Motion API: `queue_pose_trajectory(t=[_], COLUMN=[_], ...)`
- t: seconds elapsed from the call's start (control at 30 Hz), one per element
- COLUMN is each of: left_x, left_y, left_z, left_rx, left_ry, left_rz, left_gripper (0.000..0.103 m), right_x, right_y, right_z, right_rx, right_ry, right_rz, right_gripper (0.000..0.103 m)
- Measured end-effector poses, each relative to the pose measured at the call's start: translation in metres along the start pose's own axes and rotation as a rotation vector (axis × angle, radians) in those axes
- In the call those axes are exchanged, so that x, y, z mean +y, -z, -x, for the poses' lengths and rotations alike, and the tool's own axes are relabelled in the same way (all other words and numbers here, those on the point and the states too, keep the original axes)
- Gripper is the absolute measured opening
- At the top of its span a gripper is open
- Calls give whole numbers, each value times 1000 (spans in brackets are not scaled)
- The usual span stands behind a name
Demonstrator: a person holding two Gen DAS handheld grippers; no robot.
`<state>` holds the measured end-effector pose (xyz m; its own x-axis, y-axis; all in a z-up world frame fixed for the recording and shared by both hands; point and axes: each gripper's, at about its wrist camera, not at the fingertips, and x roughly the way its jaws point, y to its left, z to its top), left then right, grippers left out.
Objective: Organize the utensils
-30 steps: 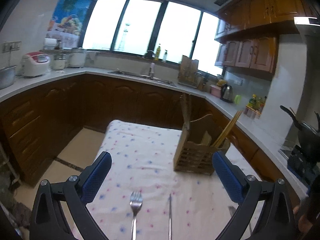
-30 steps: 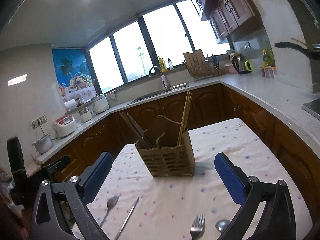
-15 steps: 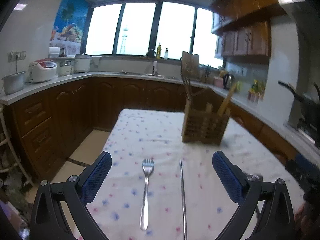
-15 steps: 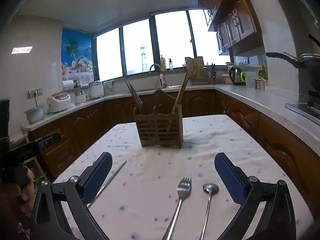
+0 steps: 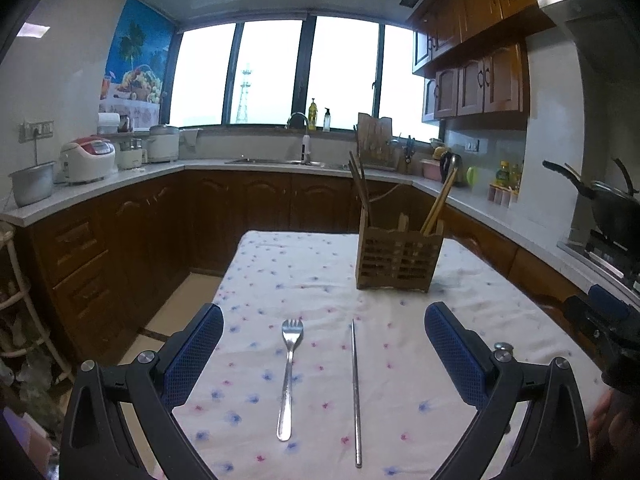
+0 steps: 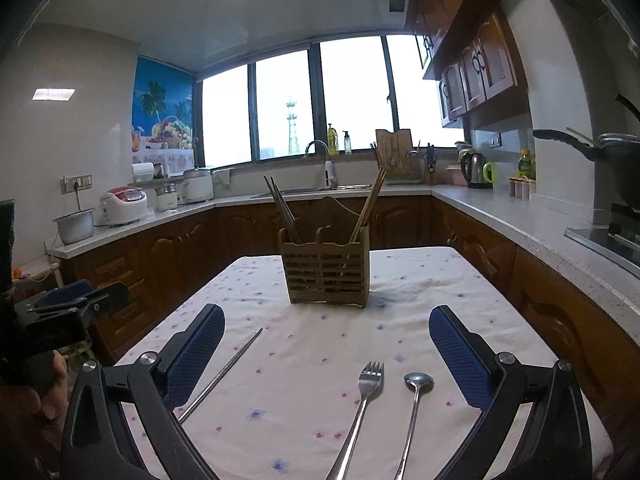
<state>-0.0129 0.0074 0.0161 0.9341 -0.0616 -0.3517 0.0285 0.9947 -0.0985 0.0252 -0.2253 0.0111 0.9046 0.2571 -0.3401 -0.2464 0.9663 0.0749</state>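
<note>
Tongs come first in both views: the left tongs (image 5: 324, 354) and the right tongs (image 6: 326, 354) each hang above the near end of the counter (image 5: 280, 268) with blue pads spread wide and nothing between them. Between the left pads lie a fork (image 5: 289, 376) and, just beside it, a thin metal rod (image 5: 355, 392), probably a chopstick, both pointing toward the caddy (image 5: 398, 258). In the right view a second fork (image 6: 360, 404) and a spoon (image 6: 414, 404) lie side by side on the near side of the caddy, with the rod off to their left. The caddy stands upright farther up the flowered cloth, well apart from all four pieces.

By the look of it the sorting has barely begun. Dark chopsticks (image 6: 282, 210) stand in the caddy's left slot and pale ones (image 6: 368, 204) in its right, but four pieces lie loose and none is gripped.

The handle ends of the second fork and the spoon run off the bottom edge. The caddy's inner dividers and its middle slot's contents cannot be made out. Each view catches only a sliver of the other tongs at its edge.
</note>
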Motion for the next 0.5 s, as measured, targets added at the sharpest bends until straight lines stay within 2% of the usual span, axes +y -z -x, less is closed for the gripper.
queue_pose_trajectory(t=[0.13,0.5], left_x=[-8,-16], left_y=[3,22], left_z=[6,-6], left_rx=[-13,-14], left_ry=[-21,-60], left_rz=[-27,-79], left_gripper=[102,102], right_x=[1,-5], right_y=[-1,30], right_z=[4,-11], right_rx=[-12,17], right_ry=[4,20], right_rz=[3,-18], right_gripper=[103,103])
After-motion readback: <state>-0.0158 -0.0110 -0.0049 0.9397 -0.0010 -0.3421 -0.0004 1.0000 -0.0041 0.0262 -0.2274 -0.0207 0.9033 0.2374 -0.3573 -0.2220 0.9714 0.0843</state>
